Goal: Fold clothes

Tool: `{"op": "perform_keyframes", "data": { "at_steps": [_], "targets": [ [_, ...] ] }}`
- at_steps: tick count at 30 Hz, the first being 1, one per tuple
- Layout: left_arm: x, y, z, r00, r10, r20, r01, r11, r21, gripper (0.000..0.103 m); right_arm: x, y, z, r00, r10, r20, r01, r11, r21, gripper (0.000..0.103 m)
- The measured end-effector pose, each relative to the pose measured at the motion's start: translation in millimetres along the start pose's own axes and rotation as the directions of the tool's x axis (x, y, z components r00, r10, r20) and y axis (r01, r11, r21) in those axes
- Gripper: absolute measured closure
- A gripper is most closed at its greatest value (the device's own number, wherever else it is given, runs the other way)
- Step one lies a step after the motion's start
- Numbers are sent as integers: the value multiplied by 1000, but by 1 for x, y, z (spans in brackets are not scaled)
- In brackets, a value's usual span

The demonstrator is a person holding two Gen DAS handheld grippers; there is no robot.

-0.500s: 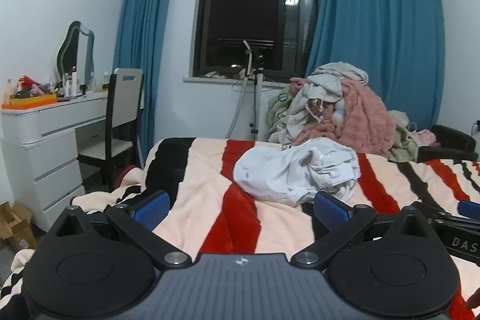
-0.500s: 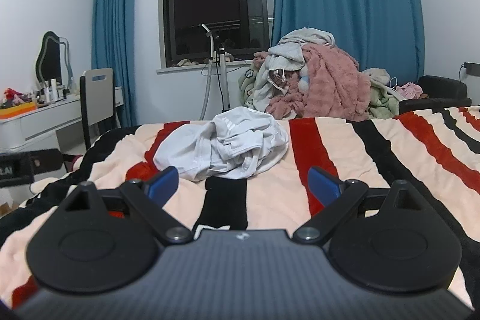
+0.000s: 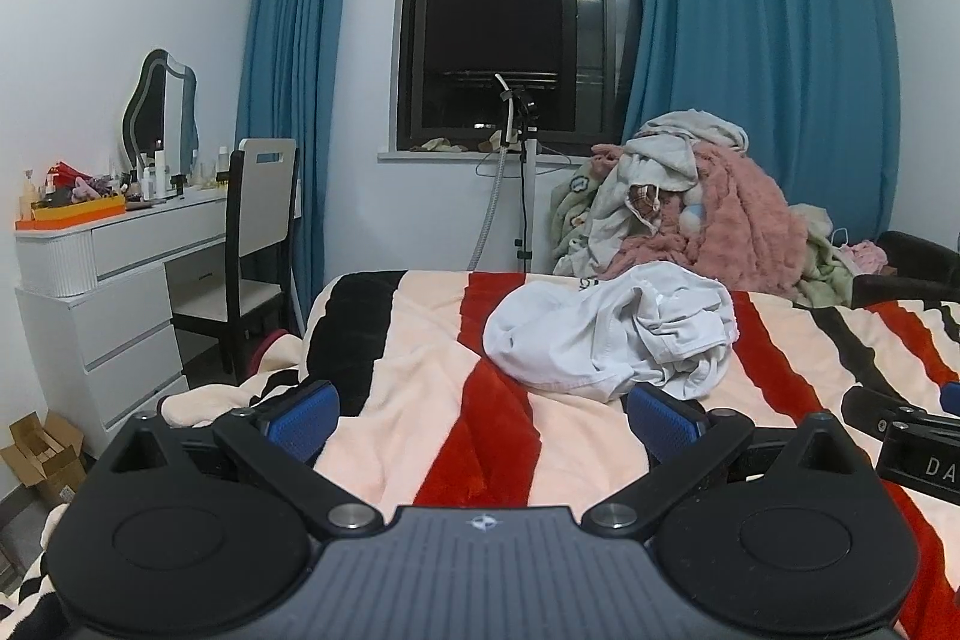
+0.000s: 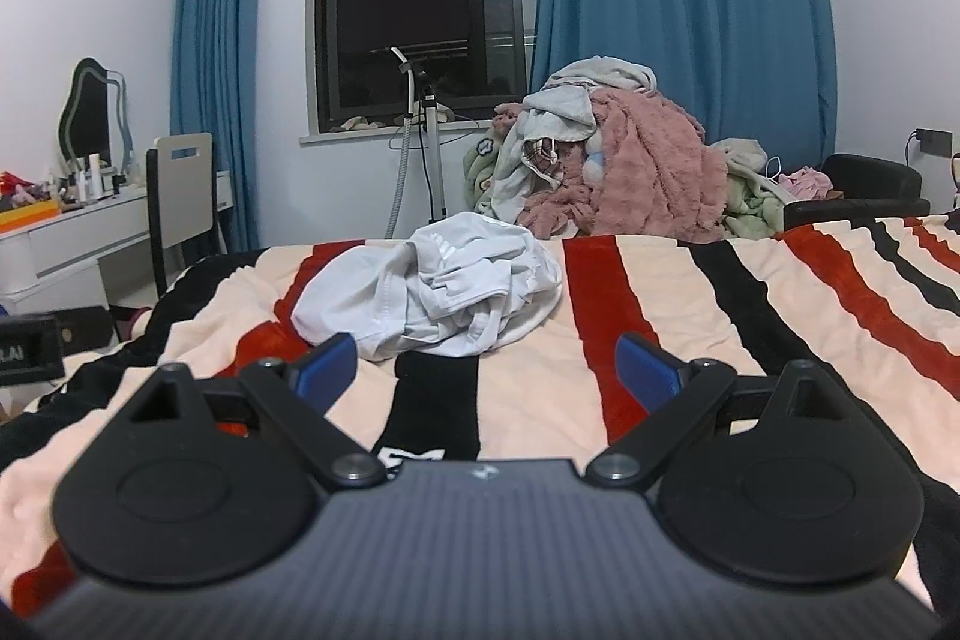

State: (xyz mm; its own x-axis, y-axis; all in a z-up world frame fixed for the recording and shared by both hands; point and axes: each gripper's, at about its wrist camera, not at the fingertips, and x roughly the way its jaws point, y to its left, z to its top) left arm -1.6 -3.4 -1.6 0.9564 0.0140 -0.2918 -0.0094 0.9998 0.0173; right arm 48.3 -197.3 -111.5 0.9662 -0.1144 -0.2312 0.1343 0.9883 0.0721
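- Both jaws wide open, empty: left gripper [image 3: 483, 415], right gripper [image 4: 486, 367].
- Crumpled white garment [image 3: 612, 334] on bed [image 3: 420, 376]: 1 o'clock from left, 11 from right.
- Long axis crosswise; right looks nearer.

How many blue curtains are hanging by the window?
2. One blue curtain hangs left of the dark window, behind the chair. The other blue curtain hangs right of it, behind the pile of clothes.
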Motion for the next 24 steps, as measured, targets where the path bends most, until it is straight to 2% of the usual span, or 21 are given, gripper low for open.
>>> {"op": "perform_keyframes", "data": {
  "at_steps": [24],
  "targets": [
    [1, 0, -1, 1000, -22, -7, 22, 1000, 6, 0, -1, 1, 1, 1000, -5, -7, 5, 1000, -1, 9]
  ]
}}
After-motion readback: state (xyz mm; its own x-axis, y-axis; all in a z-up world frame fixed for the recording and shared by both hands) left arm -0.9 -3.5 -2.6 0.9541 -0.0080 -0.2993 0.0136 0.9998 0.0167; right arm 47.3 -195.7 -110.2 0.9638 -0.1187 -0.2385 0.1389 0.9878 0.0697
